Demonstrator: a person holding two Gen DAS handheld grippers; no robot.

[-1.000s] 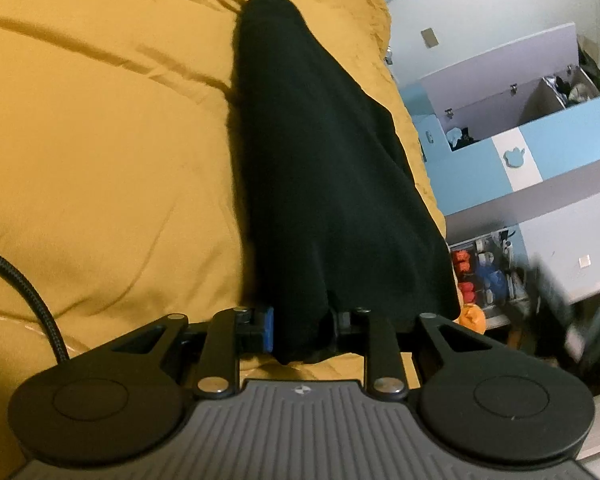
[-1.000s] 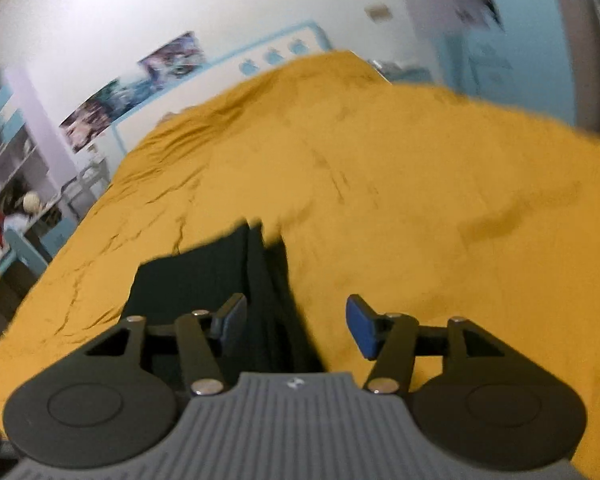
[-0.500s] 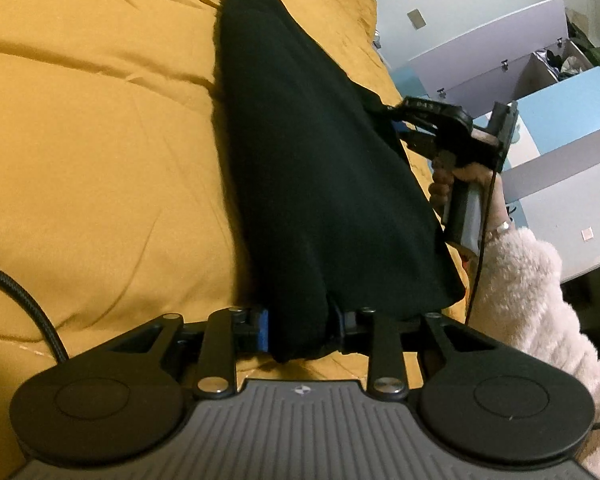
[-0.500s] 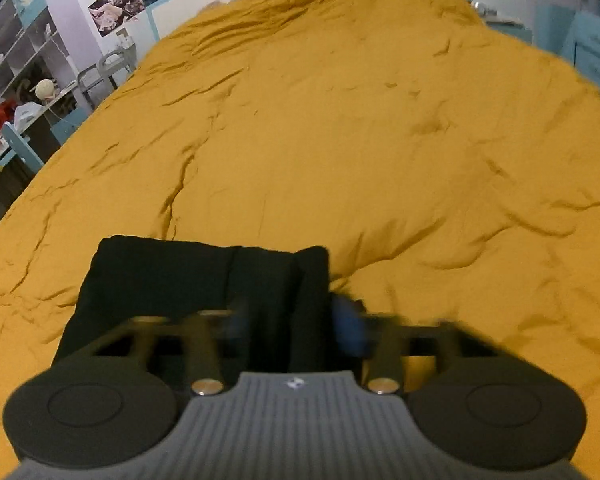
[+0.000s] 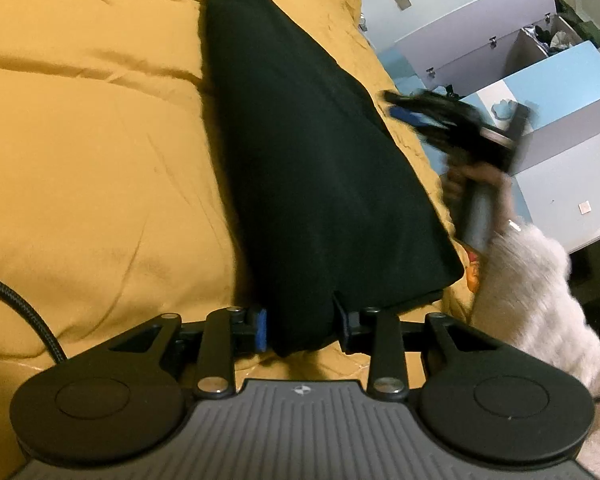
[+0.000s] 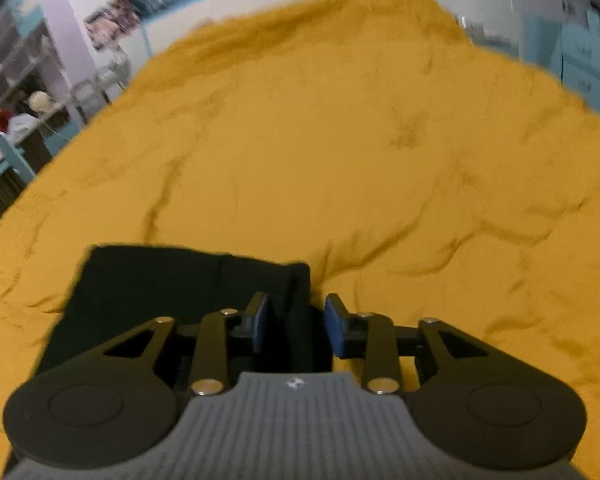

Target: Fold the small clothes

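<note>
A black garment (image 5: 312, 168), folded into a long strip, lies on the yellow bedspread (image 5: 92, 152). My left gripper (image 5: 300, 328) has the strip's near end between its pads. Its jaws are opening, and the cloth still fills the gap and touches both pads. In the right wrist view the garment (image 6: 172, 280) lies low at the left. My right gripper (image 6: 296, 320) straddles a fold at its right corner. Those jaws are opening too, and the blue pads stand off the cloth. The left wrist view shows the right gripper (image 5: 420, 114) blurred beside the strip's right edge.
A hand in a fluffy white sleeve (image 5: 532, 280) holds the right gripper. Blue and white cabinets (image 5: 548, 80) stand beyond the bed's right edge. A shelf unit (image 6: 16, 92) and wall posters are at the far left. A black cable (image 5: 16, 300) trails over the bedspread.
The right gripper swung in to the garment's right corner, closed on its fold, and its jaws have now spread again. The left gripper stayed at the near end.
</note>
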